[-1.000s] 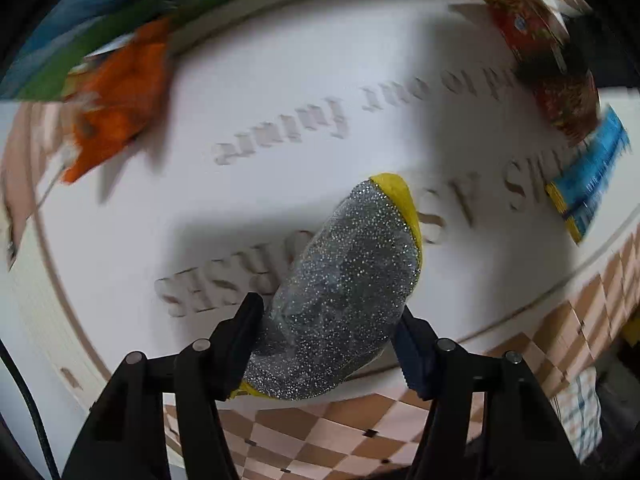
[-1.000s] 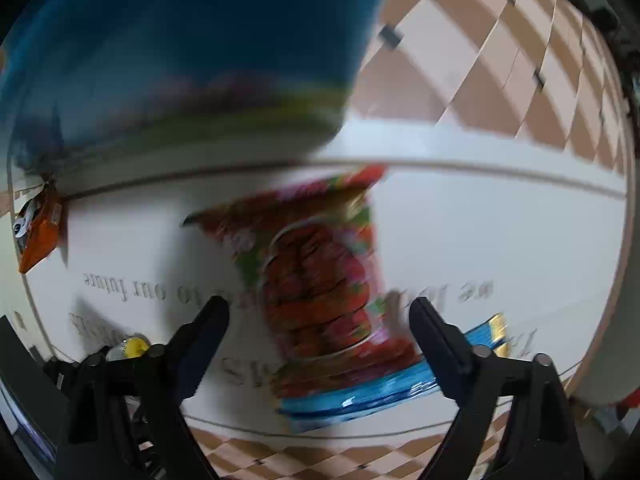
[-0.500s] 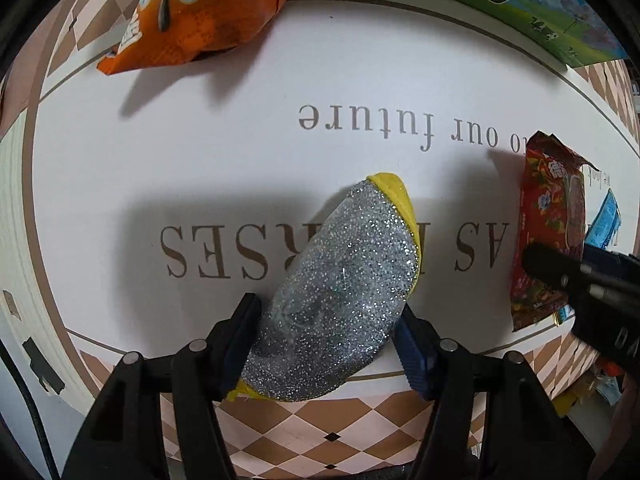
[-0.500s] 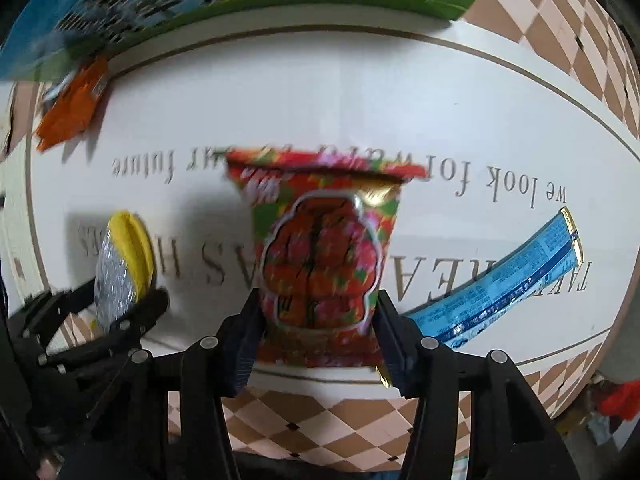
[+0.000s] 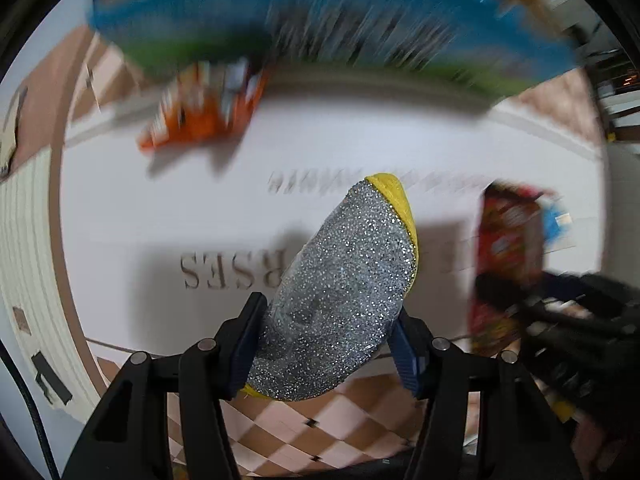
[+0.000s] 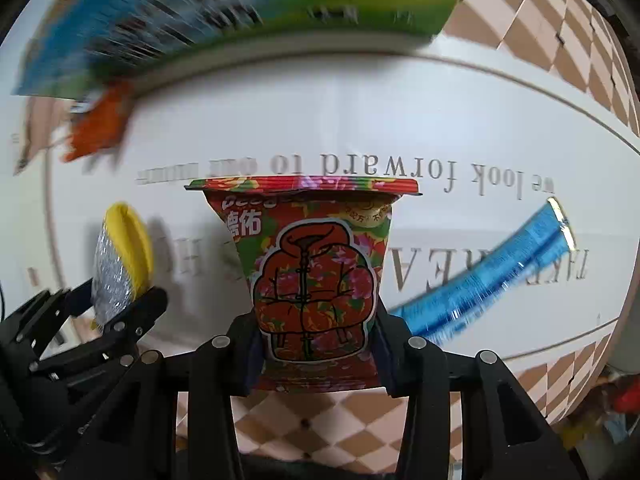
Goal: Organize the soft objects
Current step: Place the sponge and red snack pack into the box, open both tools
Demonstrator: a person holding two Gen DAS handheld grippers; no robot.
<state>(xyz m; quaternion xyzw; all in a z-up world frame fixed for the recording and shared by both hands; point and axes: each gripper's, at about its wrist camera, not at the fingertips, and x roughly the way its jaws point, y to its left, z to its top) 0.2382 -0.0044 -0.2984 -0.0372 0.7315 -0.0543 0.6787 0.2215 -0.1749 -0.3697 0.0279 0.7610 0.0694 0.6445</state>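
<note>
My left gripper is shut on a silver glitter sponge with a yellow back and holds it above the white table. The sponge also shows in the right wrist view, at the left. My right gripper is shut on a red flowered snack packet, held upright above the table; the packet also shows in the left wrist view, at the right. An orange snack bag lies at the far left of the table, also in the right wrist view. A blue wrapper lies flat on the right.
A blue and green carton stands along the table's far edge, blurred, also in the right wrist view. The white table carries printed lettering. Checkered floor surrounds it.
Both grippers have lifted and tilted up with their objects still held; the far carton and orange bag have come further into view. The right gripper stays shut on the red packet.
</note>
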